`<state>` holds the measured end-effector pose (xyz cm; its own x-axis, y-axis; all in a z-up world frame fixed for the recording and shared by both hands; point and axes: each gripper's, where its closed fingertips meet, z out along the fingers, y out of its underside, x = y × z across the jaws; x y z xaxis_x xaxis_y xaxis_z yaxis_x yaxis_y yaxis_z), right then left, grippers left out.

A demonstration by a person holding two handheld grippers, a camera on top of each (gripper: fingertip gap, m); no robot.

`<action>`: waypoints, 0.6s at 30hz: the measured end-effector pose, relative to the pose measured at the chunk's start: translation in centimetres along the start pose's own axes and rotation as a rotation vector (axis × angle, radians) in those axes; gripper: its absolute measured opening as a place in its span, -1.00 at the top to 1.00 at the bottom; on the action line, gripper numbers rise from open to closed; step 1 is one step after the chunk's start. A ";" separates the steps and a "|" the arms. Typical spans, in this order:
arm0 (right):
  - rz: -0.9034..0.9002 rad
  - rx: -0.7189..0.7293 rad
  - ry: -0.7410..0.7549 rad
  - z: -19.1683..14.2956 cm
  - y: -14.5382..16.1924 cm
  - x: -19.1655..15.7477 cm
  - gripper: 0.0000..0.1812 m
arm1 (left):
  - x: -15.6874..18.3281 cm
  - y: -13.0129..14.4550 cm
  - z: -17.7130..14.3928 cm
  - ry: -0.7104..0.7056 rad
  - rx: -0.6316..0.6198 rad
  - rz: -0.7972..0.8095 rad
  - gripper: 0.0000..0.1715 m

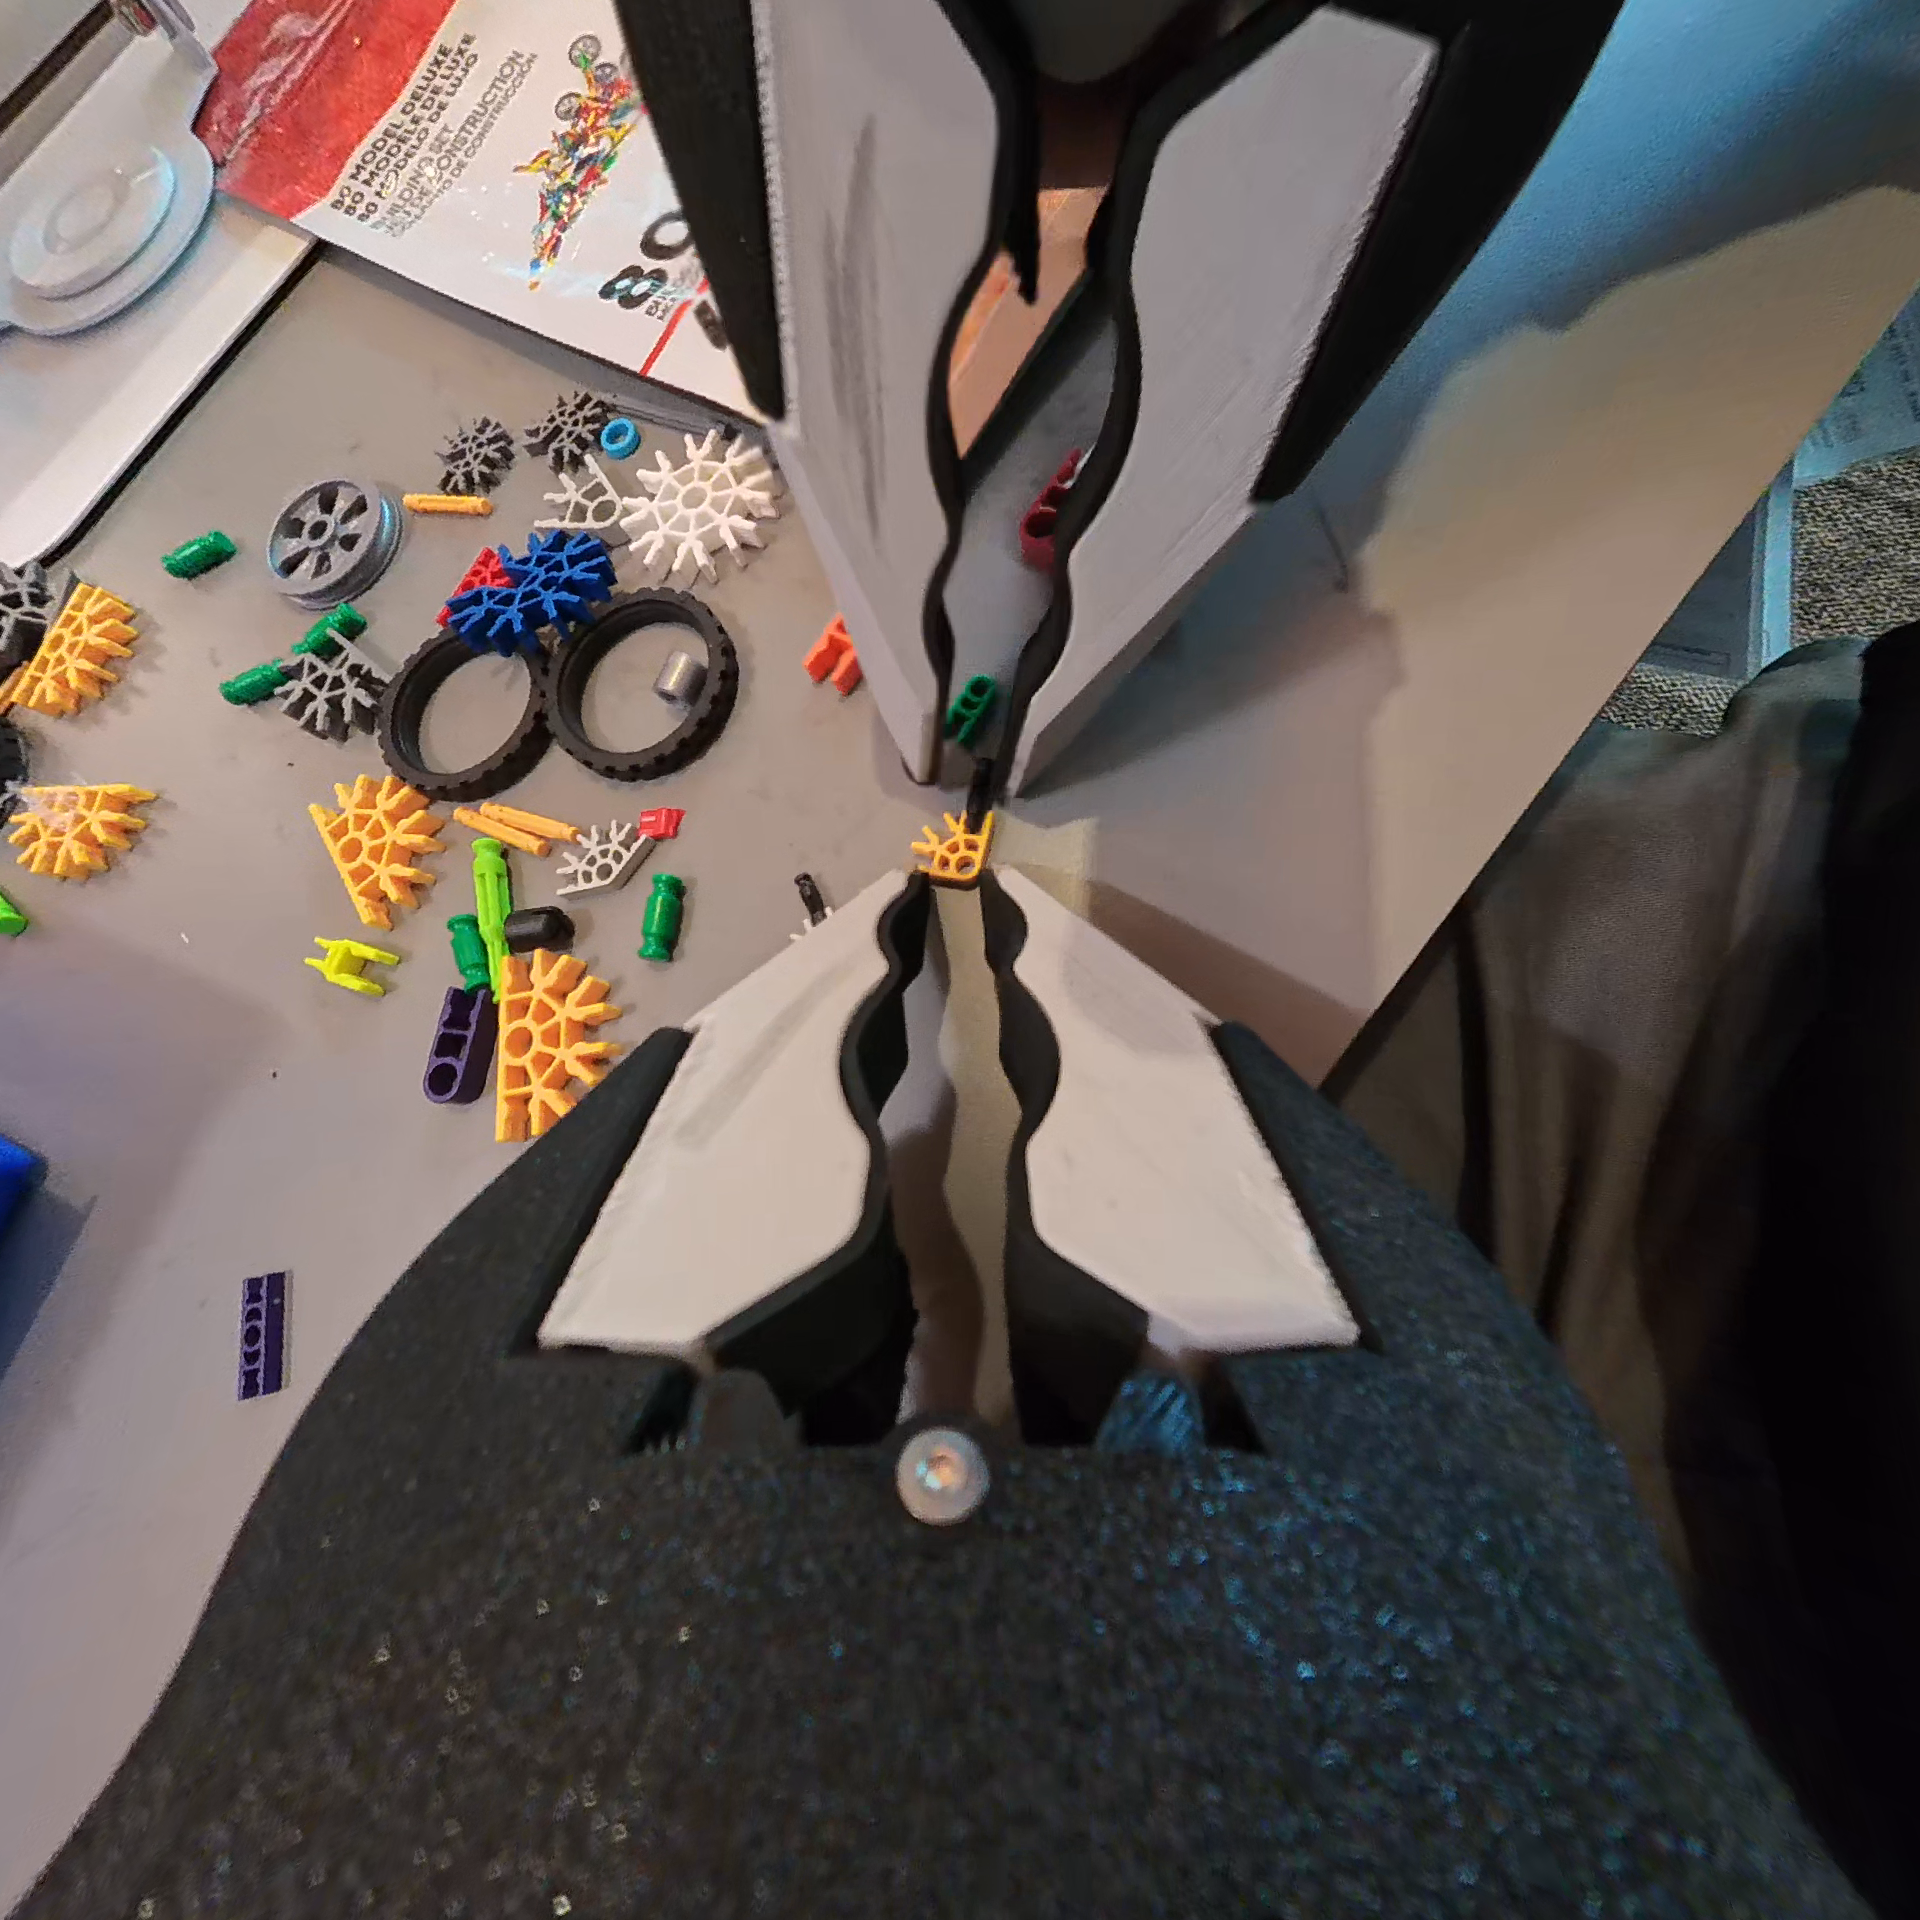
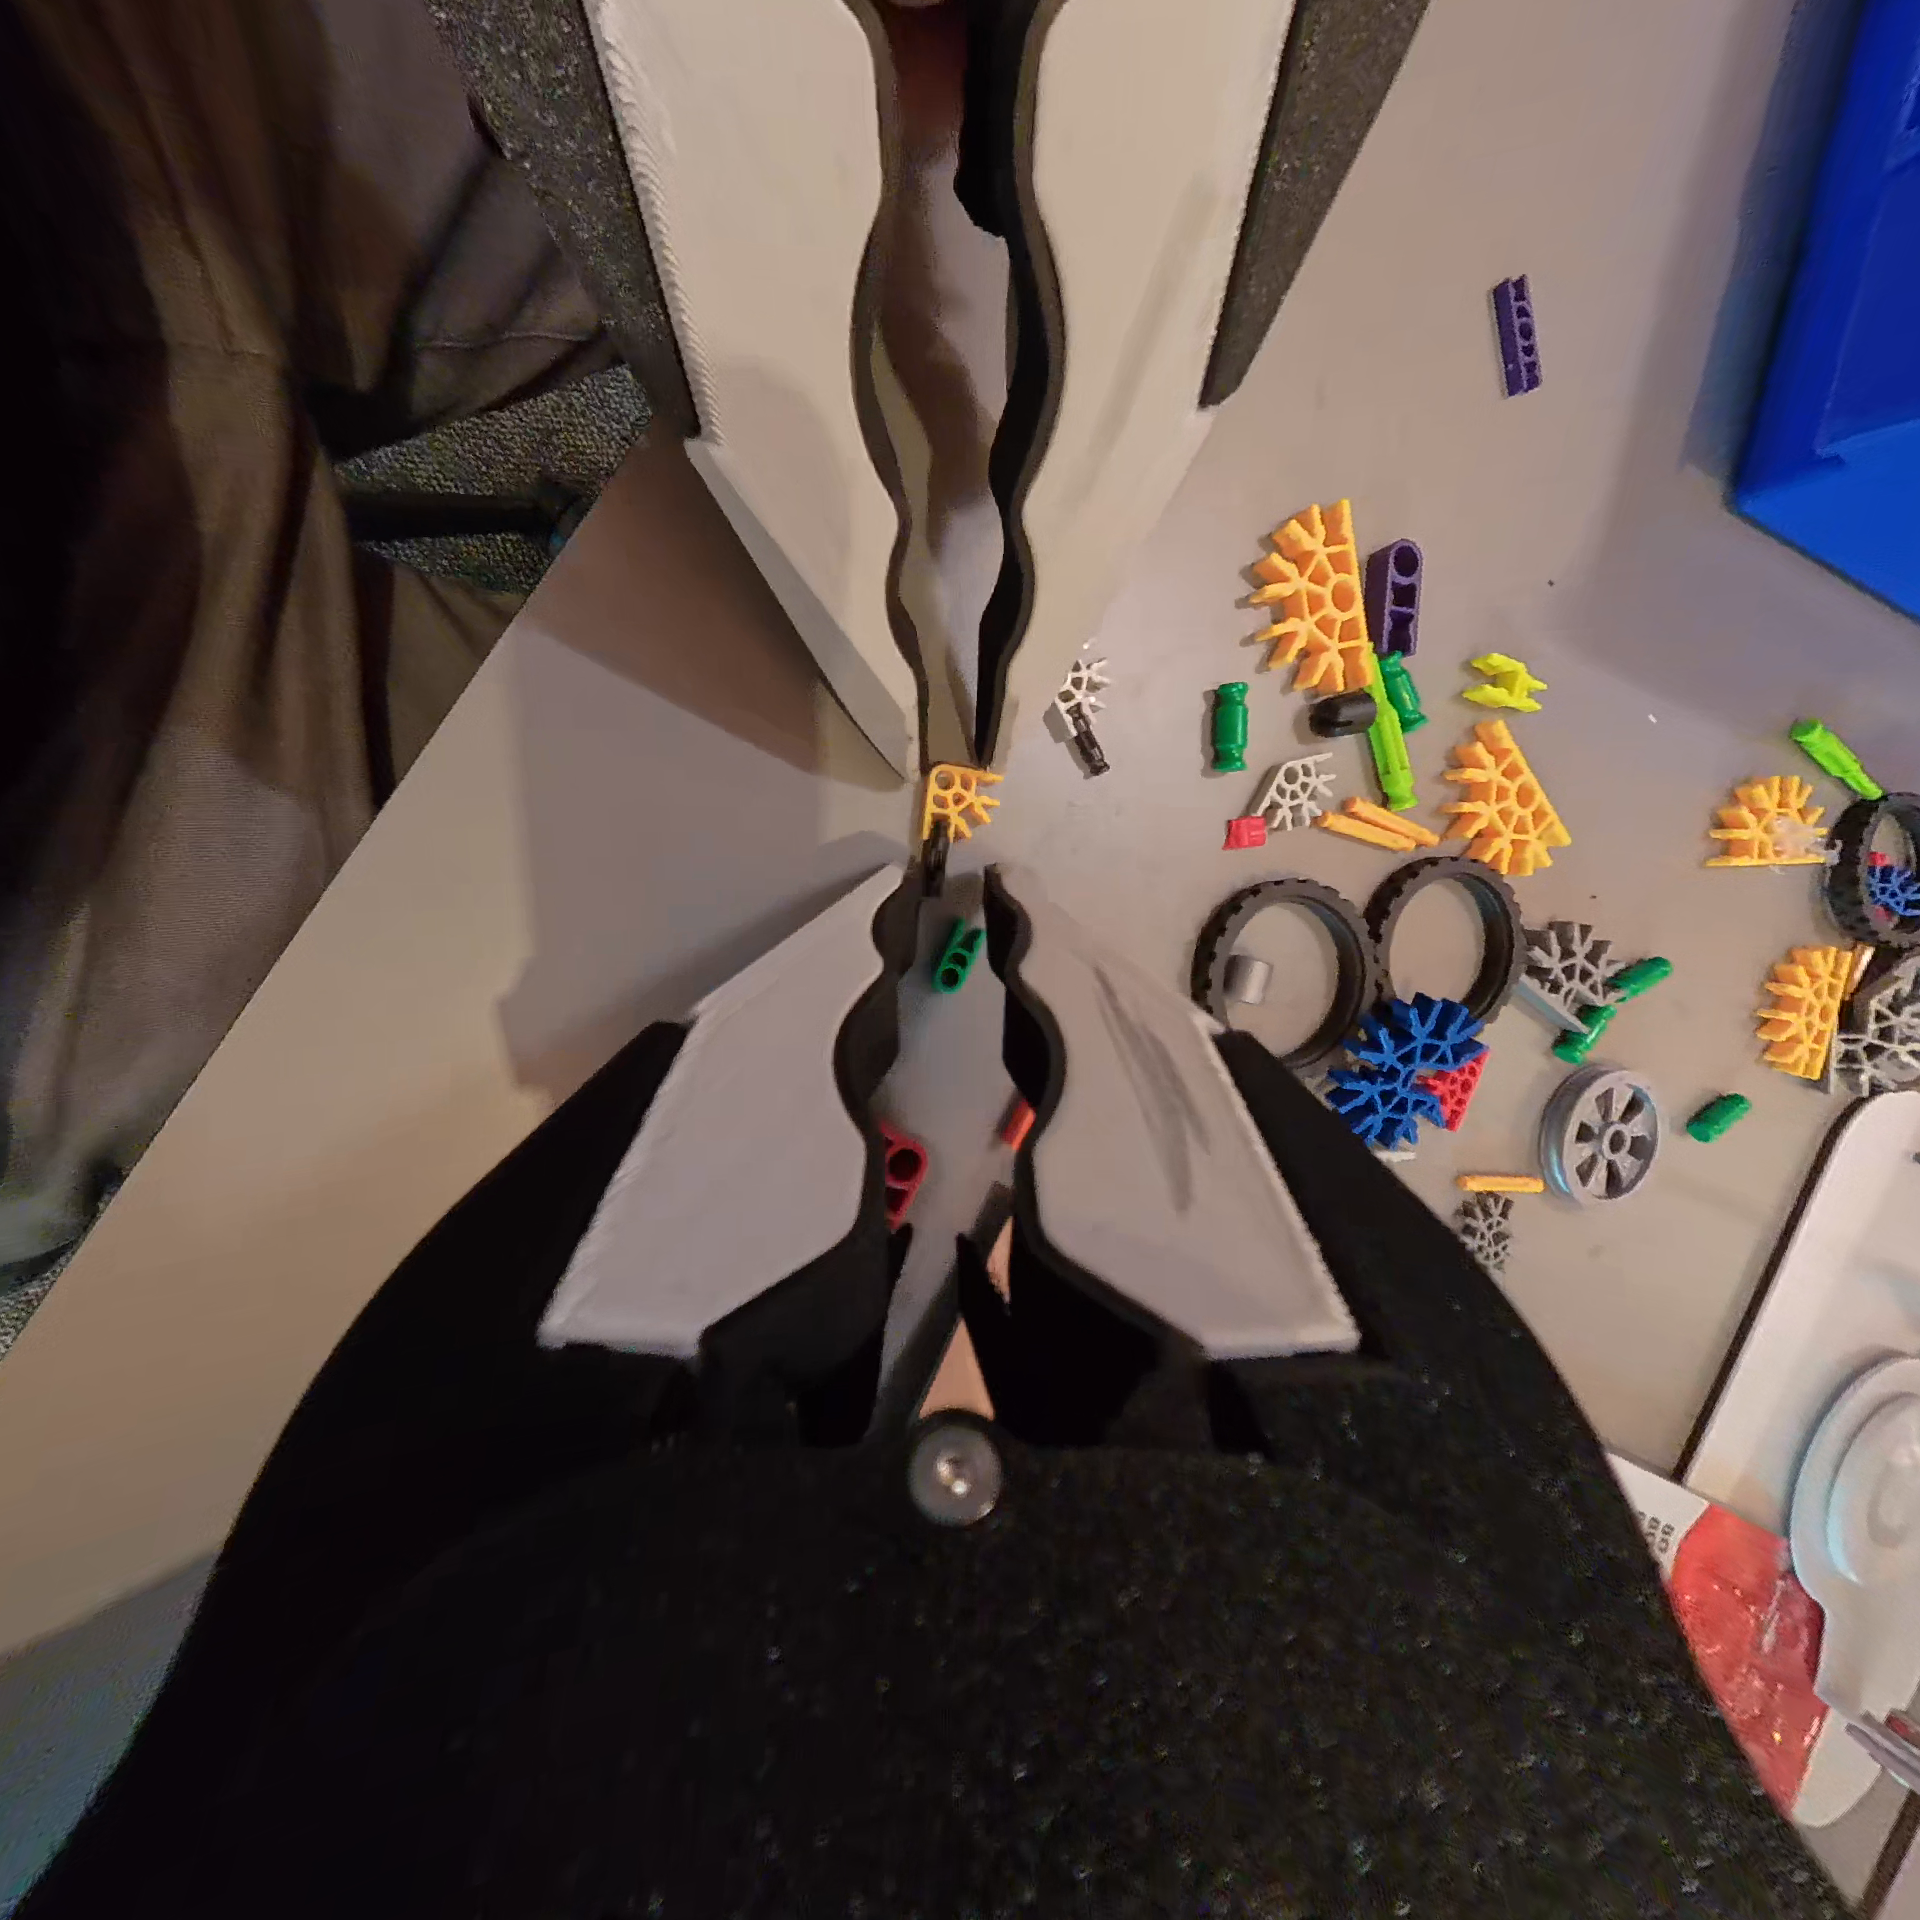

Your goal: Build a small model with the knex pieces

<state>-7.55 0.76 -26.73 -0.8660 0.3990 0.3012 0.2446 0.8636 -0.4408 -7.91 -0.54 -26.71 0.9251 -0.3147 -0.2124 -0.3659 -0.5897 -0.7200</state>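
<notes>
Left gripper (image 1: 953, 883) was clamped on a small yellow connector (image 1: 954, 847), pinched by its solid corner right at the fingertips, spokes pointing away toward the other tool. Right gripper (image 2: 951, 871) came in tip to tip against it and was closed on a short black rod (image 2: 935, 857); in the right wrist view the rod's far end touched the yellow connector (image 2: 956, 800), apparently at one of its slots, though whether it was seated or only butted against it I couldn't tell, since the joint was tiny and partly hidden by the fingertips. Both pieces were held above the grey table (image 1: 727, 914), near its edge, well apart from the loose pile of parts to the side: two black tyres (image 1: 561, 691), a blue connector (image 1: 540, 592), a white snowflake connector (image 1: 701, 509), a grey wheel hub (image 1: 332, 540) and several larger yellow fan connectors (image 1: 379, 842). A small green piece (image 2: 956, 954) lay on the table under the right gripper's fingers. Handling judgement: both parts looked like light, rigid moulded plastic, smooth and easily twisted out of a tip pinch. Best hold on the connector was the flat faces at the solid corner, leaving slots clear; the rod wanted gripping near mid-length, in line with the slot.
</notes>
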 end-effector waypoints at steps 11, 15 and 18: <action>0.083 0.044 -0.021 -0.5 -0.3 -0.3 0.96 | 0.0 -0.1 0.0 0.011 -0.002 0.028 0.90; 0.095 0.046 -0.029 -0.1 -0.1 -0.4 1.00 | 0.0 -0.1 0.2 0.020 -0.009 0.034 0.90; 0.095 0.054 -0.032 0.0 -0.2 -0.5 1.00 | 0.0 -0.1 0.1 0.020 -0.010 0.036 0.90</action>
<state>-7.17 0.40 -26.74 -0.8538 0.4674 0.2293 0.3028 0.8042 -0.5115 -7.87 -0.34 -26.71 0.9093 -0.3502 -0.2249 -0.3999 -0.5853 -0.7053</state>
